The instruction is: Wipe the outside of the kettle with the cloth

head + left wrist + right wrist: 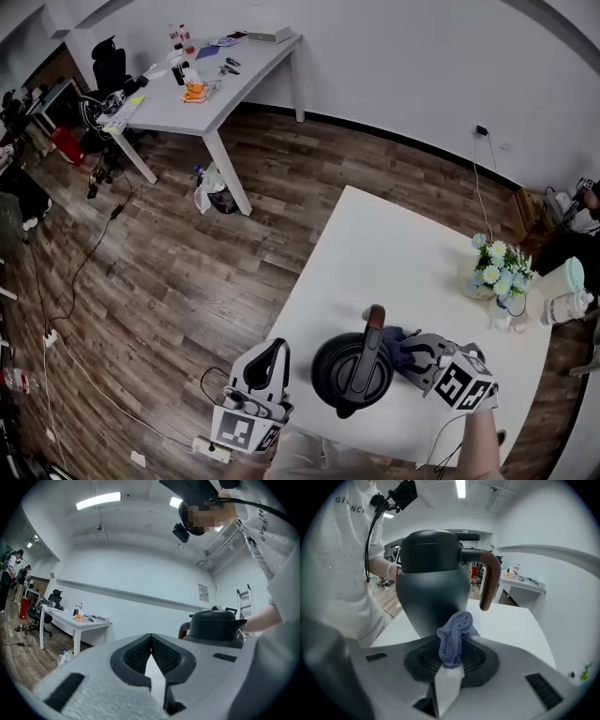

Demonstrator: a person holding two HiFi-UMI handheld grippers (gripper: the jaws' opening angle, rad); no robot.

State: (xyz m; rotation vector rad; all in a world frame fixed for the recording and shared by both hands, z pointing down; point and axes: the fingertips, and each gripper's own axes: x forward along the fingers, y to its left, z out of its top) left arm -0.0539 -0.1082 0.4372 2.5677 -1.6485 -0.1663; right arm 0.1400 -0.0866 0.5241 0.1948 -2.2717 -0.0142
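Kettle (pixel 352 373): upright on near part of white table (pixel 394 253), between the 2 grippers, spout toward the person, handle (pixel 375 326) pointing away.

Left gripper (pixel 151 651): jaws closed together, nothing between them. Held off the table's near-left edge, apart from the kettle. Judged parked clear of the work, possibly on hand to steady the kettle; not bracing it now.

Right gripper (pixel 450 660): jaws clamped on blue cloth (pixel 453 634), with 1 bunched wad sticking out past the tips toward the kettle's lower wall. Touching or just short of it: cannot tell. Wad leading the jaws judged deliberate, so that fabric rather than plastic meets the wall. Low approach on the side beside the handle suggests wiping at, or about to reach, the lower body.

Look of kettle: dark matte body, broad at base, drawn in toward the neck, domed lid of the same dark tone, curved brown handle. No smears, drops or streaks made out; surface too dim to judge clean or dirty.

Farther off: vase of flowers (pixel 497 267) near the table's far right corner, well apart from the kettle. Beyond, across wooden floor: white desk (pixel 216 84) with clutter.
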